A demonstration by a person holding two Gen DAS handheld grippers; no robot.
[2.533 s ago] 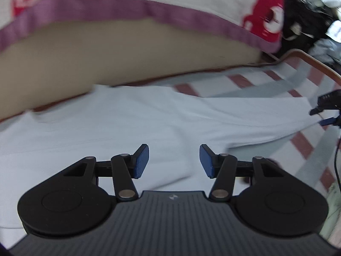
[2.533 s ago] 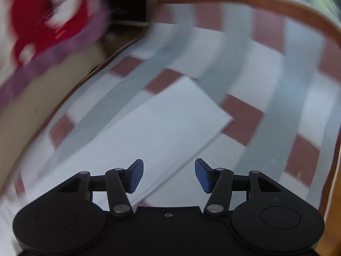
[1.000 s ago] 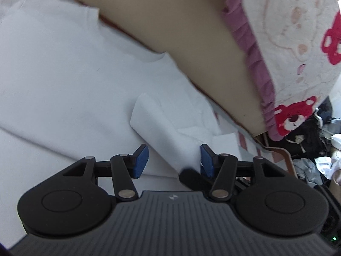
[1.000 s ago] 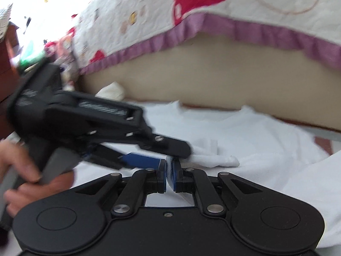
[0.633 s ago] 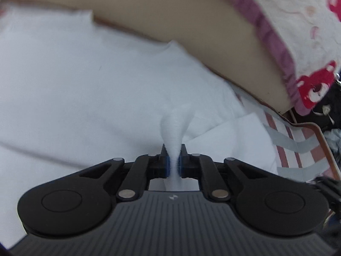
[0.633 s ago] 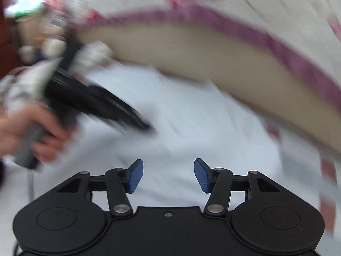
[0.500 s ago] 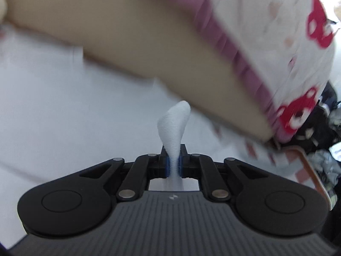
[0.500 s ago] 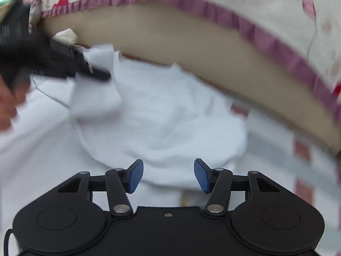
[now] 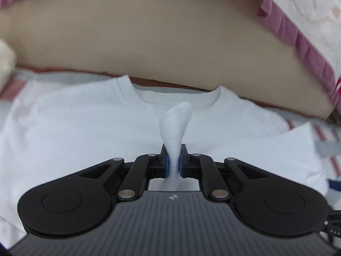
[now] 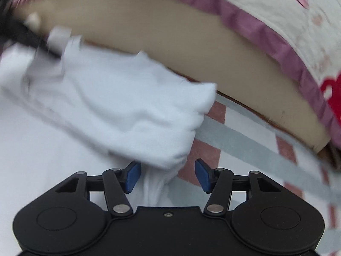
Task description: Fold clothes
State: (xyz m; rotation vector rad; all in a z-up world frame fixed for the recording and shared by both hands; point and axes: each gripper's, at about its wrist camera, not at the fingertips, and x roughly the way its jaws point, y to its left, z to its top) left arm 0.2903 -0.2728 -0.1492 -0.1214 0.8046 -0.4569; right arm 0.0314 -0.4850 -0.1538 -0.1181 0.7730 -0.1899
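We've got the white cotton T-shirt (image 9: 89, 128) spread on a red-and-grey checked mat (image 10: 245, 136) beside a beige mattress (image 9: 149, 42). Our left claw (image 9: 173, 164) pinches the shirt's fabric; our right claw (image 10: 168, 176) gapes empty.

Spread right gripper (image 10: 168, 175) over white shirt (image 10: 119, 106)

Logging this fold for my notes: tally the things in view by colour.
White: 1, the T-shirt
Black with blue pads: 2, left gripper and right gripper
Red, grey and white check: 1, the mat
White quilt, purple-edged: 1
Total: 5
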